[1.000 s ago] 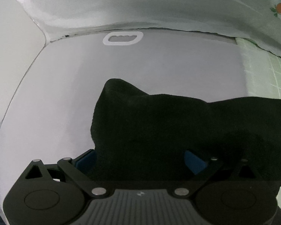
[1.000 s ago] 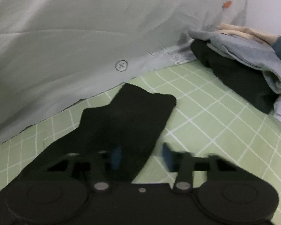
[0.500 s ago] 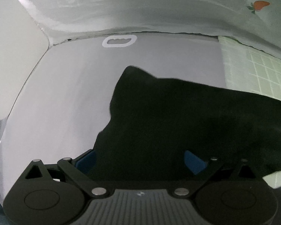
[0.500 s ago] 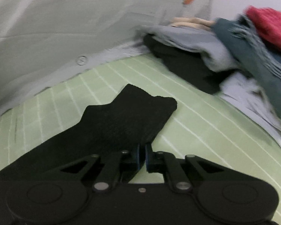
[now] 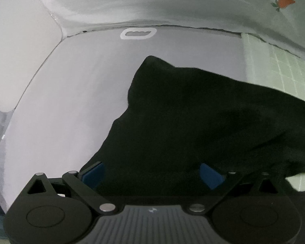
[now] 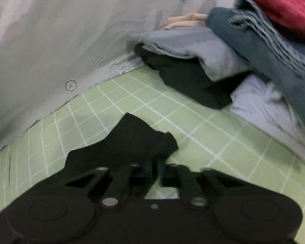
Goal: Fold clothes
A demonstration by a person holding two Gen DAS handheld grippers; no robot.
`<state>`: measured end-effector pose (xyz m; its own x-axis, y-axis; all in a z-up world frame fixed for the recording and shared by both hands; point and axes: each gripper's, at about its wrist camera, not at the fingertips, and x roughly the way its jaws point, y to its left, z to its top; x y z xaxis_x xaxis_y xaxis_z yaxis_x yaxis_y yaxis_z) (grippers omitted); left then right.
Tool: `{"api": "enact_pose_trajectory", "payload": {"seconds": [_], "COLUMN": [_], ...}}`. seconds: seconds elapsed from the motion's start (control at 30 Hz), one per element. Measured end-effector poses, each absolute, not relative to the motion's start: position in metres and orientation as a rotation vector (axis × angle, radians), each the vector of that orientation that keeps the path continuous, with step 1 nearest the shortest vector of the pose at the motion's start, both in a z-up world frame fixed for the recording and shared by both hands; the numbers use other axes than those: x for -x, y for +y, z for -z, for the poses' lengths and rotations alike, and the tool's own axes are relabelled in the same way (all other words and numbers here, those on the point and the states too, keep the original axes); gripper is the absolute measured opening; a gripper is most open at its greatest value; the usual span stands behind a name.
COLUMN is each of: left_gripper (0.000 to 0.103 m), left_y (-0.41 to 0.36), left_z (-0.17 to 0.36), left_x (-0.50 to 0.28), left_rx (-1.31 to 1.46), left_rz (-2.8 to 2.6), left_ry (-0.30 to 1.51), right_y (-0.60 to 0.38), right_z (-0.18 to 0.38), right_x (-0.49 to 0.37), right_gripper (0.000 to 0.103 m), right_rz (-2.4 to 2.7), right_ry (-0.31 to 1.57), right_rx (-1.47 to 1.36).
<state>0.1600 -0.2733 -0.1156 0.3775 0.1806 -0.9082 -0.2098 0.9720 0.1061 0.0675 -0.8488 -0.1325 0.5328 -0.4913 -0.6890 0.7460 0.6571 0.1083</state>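
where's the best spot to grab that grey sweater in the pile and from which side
Judging from the right wrist view, take the grey sweater at its rounded folded edge, which faces the green mat and overhangs the black garment beneath. Come in low from the mat side, since the teal garment and red knit lie on its far part.

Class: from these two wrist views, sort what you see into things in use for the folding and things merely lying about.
In use: black garment; right tool, shut on it; left tool; grey folding board.

Lying about: clothes pile; red knit; green checked sheet.
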Motion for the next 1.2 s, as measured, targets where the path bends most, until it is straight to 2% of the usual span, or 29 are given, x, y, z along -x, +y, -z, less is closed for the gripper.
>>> {"api": "enact_pose_trajectory", "payload": {"seconds": [0.13,0.17,0.2,0.27,0.33,0.37,0.4,0.67,0.87,0.97,1.03,1.07,1.13,1.17,1.2], "left_gripper": [0.099,0.099,0.099,0.099,0.099,0.099,0.099,0.099,0.099,0.091,0.074,0.069,0.046,0.039,0.023], "left_y": [-0.257,-0.251,-0.245,-0.233,-0.220,-0.215,-0.211,-0.200,-0.190,-0.188,-0.186,-0.184,-0.184,-0.184,-0.184], "left_z": [0.118,0.119,0.120,0.123,0.128,0.130,0.132,0.150,0.156,0.155,0.155,0.155,0.152,0.151,0.150], "left_x": [-0.151,-0.148,-0.144,-0.136,-0.128,-0.125,-0.123,-0.111,-0.114,-0.114,-0.114,-0.114,-0.113,-0.112,-0.112], "left_rx": [0.076,0.087,0.097,0.121,0.172,0.198,0.216,0.239,0.239,0.229,0.235,0.247,0.257,0.254,0.250], "left_rz": [-0.295,-0.308,-0.322,-0.351,-0.370,-0.369,-0.366,-0.309,-0.254,-0.226,-0.203,-0.186,-0.155,-0.135,-0.118], "left_ry": [1.164,1.166,1.168,1.173,1.182,1.187,1.191,1.194,1.174,1.160,1.151,1.143,1.120,1.111,1.101], "right_y": [-0.863,-0.862,-0.856,-0.834,-0.805,-0.790,-0.774,-0.641,-0.581,-0.563,-0.552,-0.548,-0.541,-0.538,-0.535], "right_z": [0.129,0.126,0.122,0.112,0.104,0.102,0.100,0.102,0.114,0.115,0.116,0.117,0.122,0.123,0.125], "right_x": [-0.052,-0.048,-0.045,-0.037,-0.020,-0.011,-0.002,0.070,0.086,0.089,0.091,0.091,0.092,0.092,0.093], "right_gripper": [0.008,0.023,0.052,0.072,0.081,0.091,0.096,0.101,0.101,0.102,0.102,0.102,0.102,0.102,0.102], "right_rz": [0.846,0.863,0.879,0.872,0.799,0.761,0.728,0.574,0.538,0.526,0.515,0.508,0.493,0.489,0.488], "right_ry": [0.691,0.700,0.709,0.719,0.742,0.763,0.787,0.946,1.046,1.060,1.069,1.076,1.096,1.105,1.112], "right_rx": [-0.435,-0.438,-0.425,-0.368,-0.346,-0.350,-0.358,-0.441,-0.395,-0.380,-0.368,-0.360,-0.344,-0.339,-0.333]}}
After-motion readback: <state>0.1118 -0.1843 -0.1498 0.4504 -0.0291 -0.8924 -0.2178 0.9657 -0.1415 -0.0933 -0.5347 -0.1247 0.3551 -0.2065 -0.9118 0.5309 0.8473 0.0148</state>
